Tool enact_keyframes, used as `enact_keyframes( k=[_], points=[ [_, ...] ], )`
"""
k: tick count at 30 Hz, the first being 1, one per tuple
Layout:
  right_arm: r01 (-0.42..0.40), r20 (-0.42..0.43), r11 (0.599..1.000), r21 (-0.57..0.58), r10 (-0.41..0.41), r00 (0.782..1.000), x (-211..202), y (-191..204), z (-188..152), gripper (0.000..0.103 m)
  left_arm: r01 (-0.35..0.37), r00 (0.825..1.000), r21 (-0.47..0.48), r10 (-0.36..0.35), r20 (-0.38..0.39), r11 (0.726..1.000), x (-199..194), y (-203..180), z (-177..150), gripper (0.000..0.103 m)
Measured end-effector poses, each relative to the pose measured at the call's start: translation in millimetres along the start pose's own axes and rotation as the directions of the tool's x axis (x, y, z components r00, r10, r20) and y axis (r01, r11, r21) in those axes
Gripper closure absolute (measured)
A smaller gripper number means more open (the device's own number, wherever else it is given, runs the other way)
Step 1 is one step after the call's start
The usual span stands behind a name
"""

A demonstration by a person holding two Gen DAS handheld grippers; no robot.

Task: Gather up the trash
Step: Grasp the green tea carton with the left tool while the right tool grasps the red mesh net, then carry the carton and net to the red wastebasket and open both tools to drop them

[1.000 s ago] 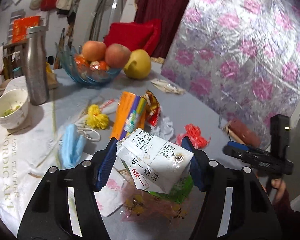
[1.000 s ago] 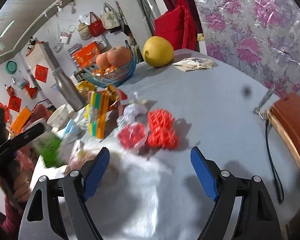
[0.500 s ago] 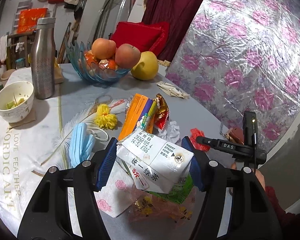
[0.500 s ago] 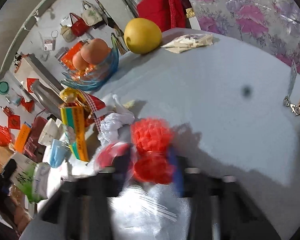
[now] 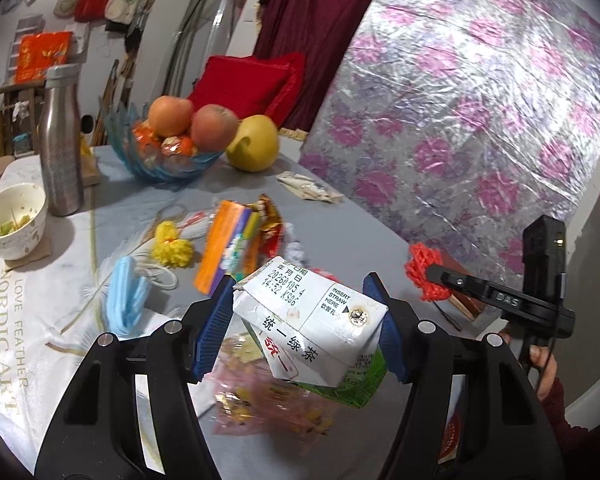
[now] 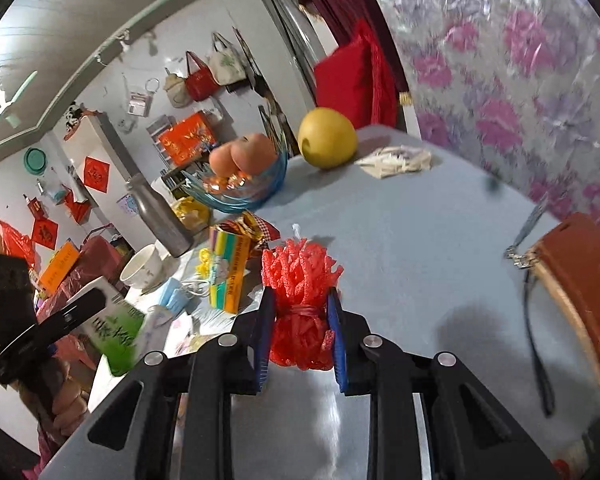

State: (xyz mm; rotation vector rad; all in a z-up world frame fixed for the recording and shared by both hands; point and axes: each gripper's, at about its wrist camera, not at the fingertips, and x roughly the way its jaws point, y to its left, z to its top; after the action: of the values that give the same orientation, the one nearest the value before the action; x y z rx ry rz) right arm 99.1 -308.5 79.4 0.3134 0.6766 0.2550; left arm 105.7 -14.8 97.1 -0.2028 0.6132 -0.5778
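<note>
My left gripper (image 5: 300, 328) is shut on a crumpled white and green tea carton (image 5: 308, 328), held above the table. The carton (image 6: 116, 336) also shows at the lower left of the right wrist view. My right gripper (image 6: 300, 332) is shut on a red foam fruit net (image 6: 300, 292), lifted off the grey tablecloth (image 6: 420, 248). From the left wrist view that red net (image 5: 422, 276) hangs at the right gripper's tip. Loose trash lies on the table: a blue face mask (image 5: 126, 300), a yellow pompom (image 5: 172, 248), an orange snack box (image 5: 228, 252), a pink wrapper (image 5: 268, 404).
A glass fruit bowl (image 5: 160, 160), a yellow pomelo (image 5: 254, 144), a steel bottle (image 5: 60, 144) and a white bowl (image 5: 14, 224) stand at the back. A crumpled paper (image 6: 396, 160) lies near the pomelo. A brown wallet with a strap (image 6: 580, 292) sits at the right edge.
My right gripper dropped onto the red foam net, shut on it and lifted it off the table. The left gripper kept its hold on the carton and rose a little.
</note>
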Motion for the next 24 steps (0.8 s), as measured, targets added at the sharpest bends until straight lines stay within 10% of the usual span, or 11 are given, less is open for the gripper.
enact_keyframes(
  k=[24],
  points=[
    [0.2, 0.141, 0.976, 0.08, -0.21, 0.968, -196.4, -101.5, -80.7, 0.077, 0.225, 0.971, 0.189, -0.204, -0.125, 0.956, 39.4, -182.7, -33.4, 0.039]
  ],
)
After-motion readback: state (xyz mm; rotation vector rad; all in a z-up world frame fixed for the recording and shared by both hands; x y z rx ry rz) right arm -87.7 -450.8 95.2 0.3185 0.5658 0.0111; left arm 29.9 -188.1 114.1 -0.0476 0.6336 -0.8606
